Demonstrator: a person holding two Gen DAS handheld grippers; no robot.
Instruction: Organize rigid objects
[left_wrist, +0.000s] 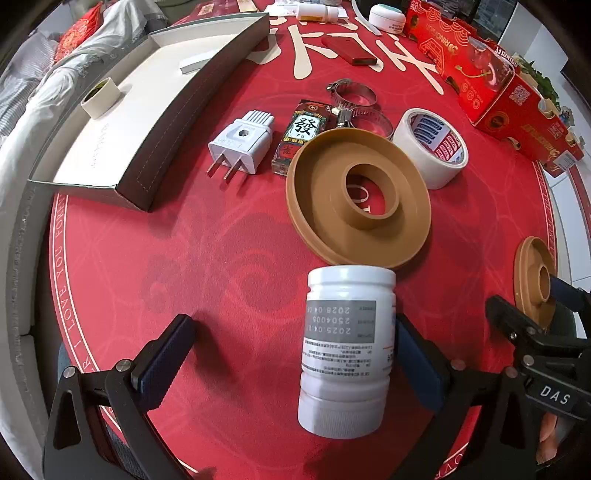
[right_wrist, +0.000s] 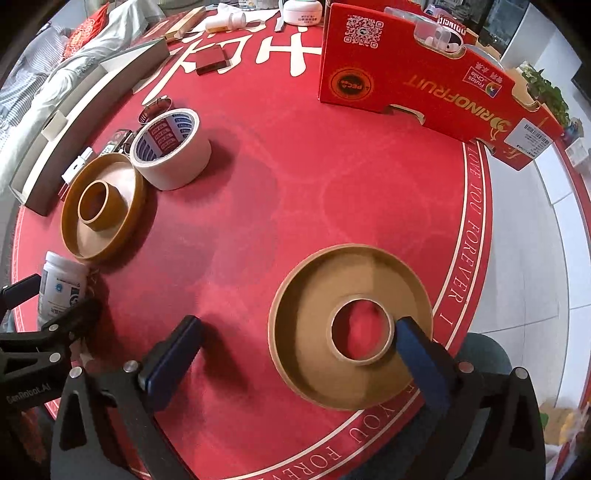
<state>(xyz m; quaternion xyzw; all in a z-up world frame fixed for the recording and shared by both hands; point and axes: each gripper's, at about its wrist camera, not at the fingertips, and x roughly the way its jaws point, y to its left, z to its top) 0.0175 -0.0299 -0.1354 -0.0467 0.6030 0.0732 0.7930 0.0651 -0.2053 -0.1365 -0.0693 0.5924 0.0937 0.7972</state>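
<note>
White bottle (left_wrist: 347, 347) apparently touches wide-open left hand-held gripper (left_wrist: 295, 354).

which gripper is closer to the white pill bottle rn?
Left. The left gripper is open, with the white pill bottle between its fingers; the right gripper is off to the side over a tan disc.

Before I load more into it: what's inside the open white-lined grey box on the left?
Inside the grey box lie a small cream tape roll and a flat white slab. The bare white floor fills the rest; its near wall hides nothing obvious.
</note>
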